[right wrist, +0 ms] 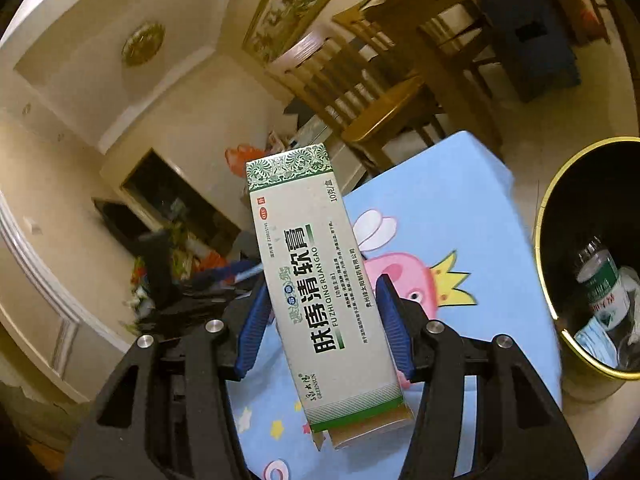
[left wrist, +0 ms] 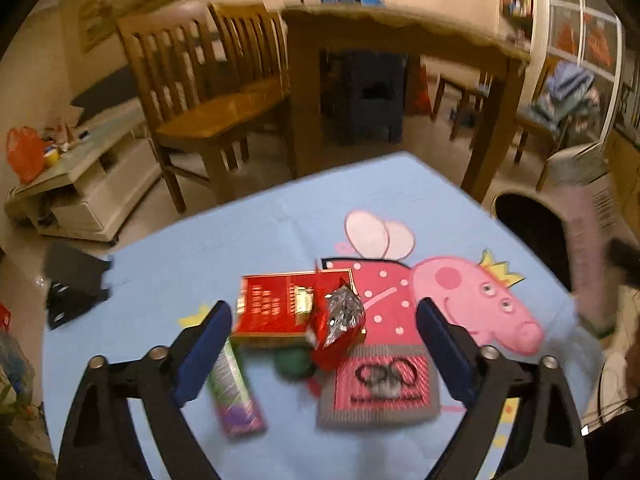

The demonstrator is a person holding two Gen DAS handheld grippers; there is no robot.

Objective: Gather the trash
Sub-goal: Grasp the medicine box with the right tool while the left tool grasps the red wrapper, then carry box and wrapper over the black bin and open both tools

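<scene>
The right gripper is clamped on a long white and green ointment box, its blue pads pressing the box's two long sides near the middle, the box lifted clear above the blue cartoon tablecloth. Off the cloth's right edge, on the floor, stands a black trash bin with a gold rim. Inside it lie a clear bottle with a green and white label and a pale blue face mask.

The left gripper hangs above the same cloth with its jaws spread wide and nothing between the pads. Below it, near the middle of the cloth, a flat red box lies with a crumpled red and silver wrapper at its right end. A green and purple tube-shaped box lies just under the left finger, and a dark green round thing, too blurred to name, sits in front of the red box. A pink and grey packet lies toward the near edge.

Past the cloth's far corner stand wooden chairs and a wooden table; the bin's dark mouth shows off the right edge.
</scene>
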